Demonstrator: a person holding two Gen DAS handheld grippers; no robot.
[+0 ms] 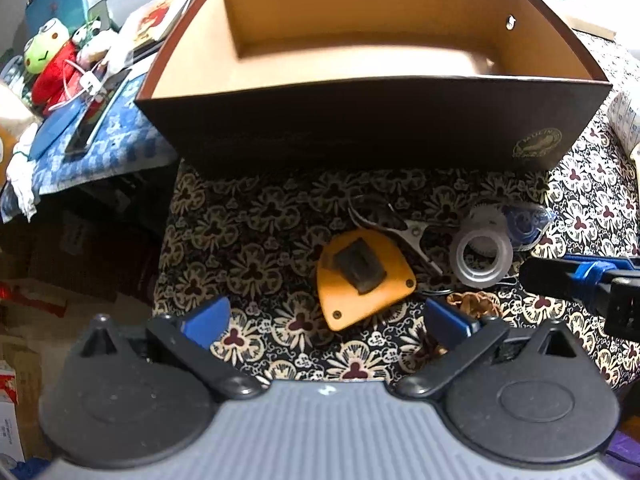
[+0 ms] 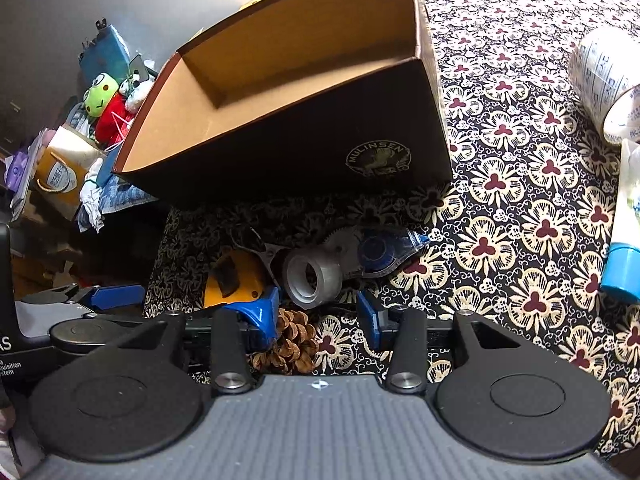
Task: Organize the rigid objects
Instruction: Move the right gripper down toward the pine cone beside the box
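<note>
Nearest the right wrist camera, the right gripper [image 2: 318, 314] has its blue fingers [image 2: 262, 312] spread, straddling a pinecone [image 2: 294, 342] that lies on the patterned tablecloth [image 2: 520, 240]; whether either finger touches it cannot be told. In the left wrist view, the left gripper [image 1: 328, 320] also has its blue fingers [image 1: 210, 318] spread wide, empty, with bare cloth between them. Just ahead of them lies an orange tape measure [image 1: 362, 276], clip side up. Beyond it, closely clustered, are metal scissors [image 1: 394, 226], a clear tape roll [image 1: 482, 256] and a blue correction-tape dispenser [image 1: 524, 224], the roll resting against the dispenser. Farther on stands an open dark cardboard box [image 1: 376, 124] with a tan interior, its near wall bounding the cluster and leaving only a narrow strip of cloth in front. The cloth's left edge falls just left of the tape measure. To the right, open cloth extends toward a printed cup [image 2: 604, 84] and a blue-capped tube [image 2: 624, 256].
</note>
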